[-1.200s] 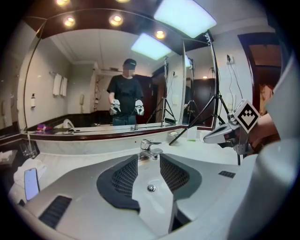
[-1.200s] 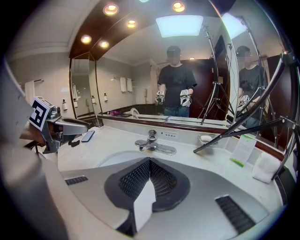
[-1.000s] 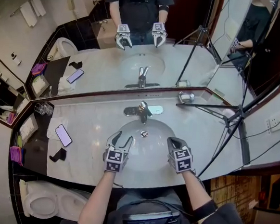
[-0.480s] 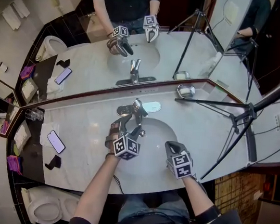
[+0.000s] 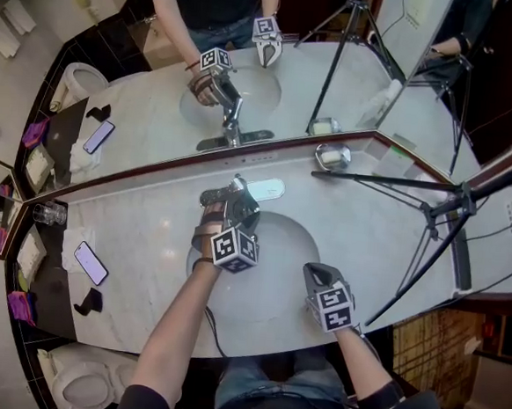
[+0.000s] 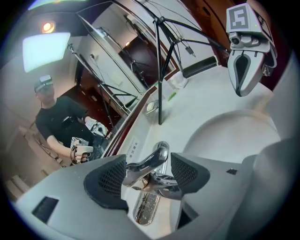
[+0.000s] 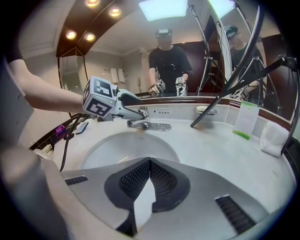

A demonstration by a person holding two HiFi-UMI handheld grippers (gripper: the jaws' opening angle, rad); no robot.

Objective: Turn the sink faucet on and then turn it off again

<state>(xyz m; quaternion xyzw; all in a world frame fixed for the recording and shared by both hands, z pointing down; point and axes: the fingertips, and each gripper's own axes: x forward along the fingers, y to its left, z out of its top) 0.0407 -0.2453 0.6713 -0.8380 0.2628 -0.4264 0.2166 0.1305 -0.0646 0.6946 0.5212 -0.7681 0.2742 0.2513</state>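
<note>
The chrome faucet (image 5: 242, 195) stands behind the white sink basin (image 5: 284, 245). My left gripper (image 5: 229, 208) has reached over the basin to it. In the left gripper view the faucet's lever handle (image 6: 151, 161) lies between the two dark pads of the left gripper (image 6: 149, 176). Its jaws have just been opening and stand wide, and the pads do not press on the handle. No water shows at the spout. My right gripper (image 5: 314, 272) hovers over the basin's front right rim. Nothing is between the closed pads of the right gripper (image 7: 149, 161).
A mirror runs along the back of the marble counter (image 5: 148, 235). A black tripod (image 5: 419, 203) leans over the counter's right side, next to a metal dish (image 5: 332, 156). A phone (image 5: 90, 263) and glasses (image 5: 49, 214) lie at the left. A toilet (image 5: 75, 379) stands below left.
My left gripper has moved from the basin's front rim across to the faucet and rolled, and its jaws now straddle the handle. The right gripper has sunk a little toward the front edge.
</note>
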